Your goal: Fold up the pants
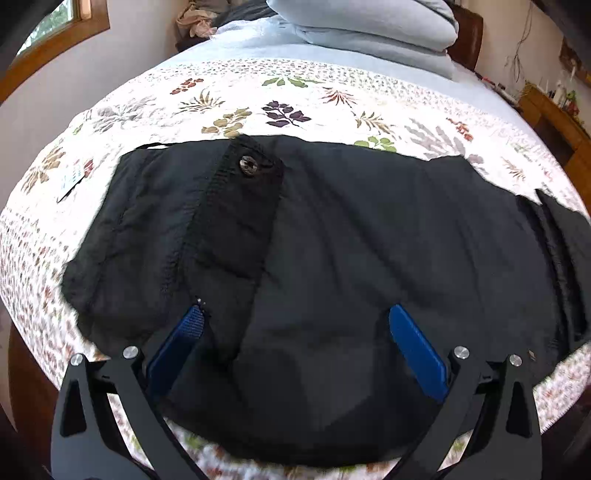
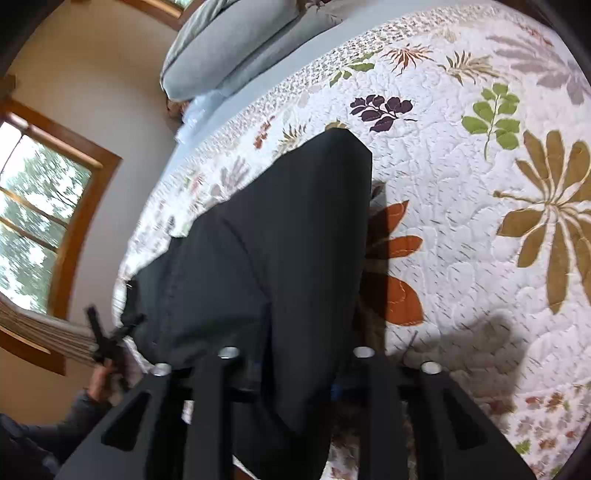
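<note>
Black pants [image 1: 332, 236] lie spread across the floral quilt [image 1: 295, 107] on the bed, waist end at the left with a button [image 1: 248, 163] on a turned-out flap. My left gripper [image 1: 295, 317] is open just above the pants' near edge, blue fingers [image 1: 413, 347] wide apart. In the right wrist view the pants [image 2: 280, 240] hang lifted from my right gripper [image 2: 291, 373], which is shut on the fabric; the cloth hides its fingertips. The left gripper [image 2: 110, 339] shows far left, held by a hand.
Grey pillows [image 1: 373, 26] are stacked at the head of the bed. A wooden nightstand [image 1: 554, 118] stands at the right. A window [image 2: 37, 221] is on the wall. A white tag [image 1: 72, 179] lies on the quilt left of the pants.
</note>
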A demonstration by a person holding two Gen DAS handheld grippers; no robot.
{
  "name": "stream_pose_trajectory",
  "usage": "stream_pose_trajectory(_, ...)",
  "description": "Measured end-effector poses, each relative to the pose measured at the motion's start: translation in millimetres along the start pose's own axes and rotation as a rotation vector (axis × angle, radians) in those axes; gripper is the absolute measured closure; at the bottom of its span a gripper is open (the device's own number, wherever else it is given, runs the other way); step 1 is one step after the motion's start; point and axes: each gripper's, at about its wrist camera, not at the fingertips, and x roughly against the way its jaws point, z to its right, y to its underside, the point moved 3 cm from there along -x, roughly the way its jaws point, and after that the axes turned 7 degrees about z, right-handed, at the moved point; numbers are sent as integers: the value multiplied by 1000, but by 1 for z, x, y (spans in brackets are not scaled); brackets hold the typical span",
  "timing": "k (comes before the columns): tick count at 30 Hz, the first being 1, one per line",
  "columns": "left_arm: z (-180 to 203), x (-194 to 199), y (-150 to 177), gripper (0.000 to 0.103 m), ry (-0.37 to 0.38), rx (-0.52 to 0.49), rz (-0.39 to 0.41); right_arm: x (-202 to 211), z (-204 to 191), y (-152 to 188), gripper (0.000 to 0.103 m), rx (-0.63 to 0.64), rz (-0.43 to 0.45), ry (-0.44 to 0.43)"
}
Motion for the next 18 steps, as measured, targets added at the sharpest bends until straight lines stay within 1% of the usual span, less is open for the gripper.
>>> stream_pose_trajectory(1, -4, 8, 1, 3, 8, 12, 4, 2, 0, 0, 57, 2, 1, 22)
stream_pose_trajectory(2, -11, 21, 4, 3, 19, 31, 16, 5, 1, 1, 53, 2, 3, 35)
stream_pose_trajectory(4, -29, 47, 10, 3, 33, 83, 49, 16, 2, 1, 53, -4, 29, 52)
stream_pose_trajectory(6, -47, 60, 16, 3, 68, 160, 55, 29, 4, 1, 52, -16, 65, 69)
stream_pose_trajectory(7, -57, 63, 19, 3, 95, 215, 48, 33, 5, 1, 50, -21, 82, 71)
stream_pose_trajectory(8, -69, 64, 24, 3, 134, 296, 31, 39, 6, 1, 50, -29, 101, 70)
stream_pose_trajectory(11, -94, 54, 38, 3, 237, 500, -22, 53, 8, 3, 49, -55, 141, 69)
stream_pose_trajectory(13, -99, 47, 42, 3, 288, 563, -34, 58, 6, 4, 47, -73, 160, 57)
stream_pose_trajectory(15, -102, 38, 44, 9, 339, 617, -41, 61, 5, 6, 45, -81, 163, 56)
stream_pose_trajectory(16, -104, 34, 44, 21, 351, 641, -50, 61, 3, 8, 44, -74, 164, 61)
stream_pose_trajectory(17, -106, 26, 45, 29, 381, 693, -68, 62, 1, 9, 44, -65, 165, 67)
stream_pose_trajectory(18, -110, 20, 46, 29, 395, 728, -79, 61, -2, 10, 44, -55, 162, 68)
